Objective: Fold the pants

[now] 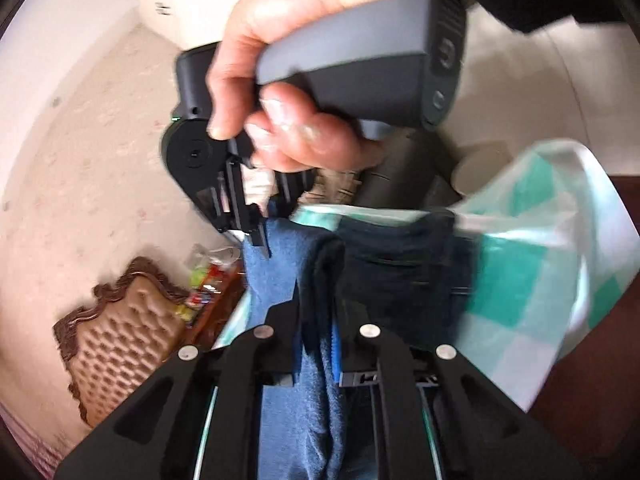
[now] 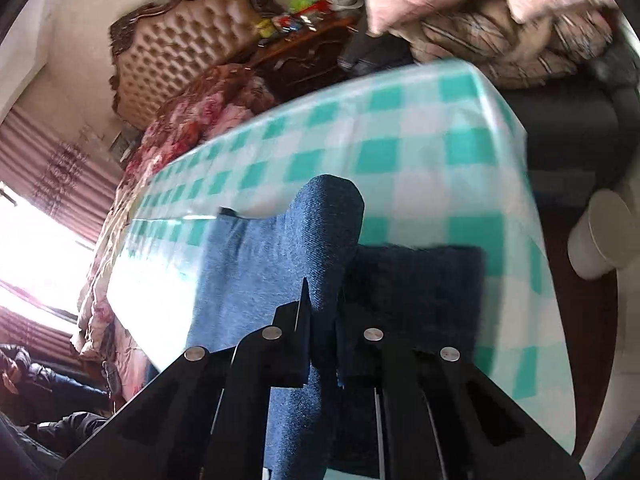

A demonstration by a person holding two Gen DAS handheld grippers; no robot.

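Observation:
Blue denim pants lie on a table under a green-and-white checked cloth, with a darker folded part to the right. In the right wrist view my right gripper is shut on a raised fold of the denim. In the left wrist view my left gripper is shut on a fold of the pants. A hand holds the right gripper just beyond, its tips pinched on the pants' edge. The cloth hangs at the right.
A tufted brown headboard and floral bedding lie beyond the table. A dark nightstand holds colourful packets. Cushions are piled at the far right. A white cup-shaped container stands off the table's right edge. A person sits at lower left.

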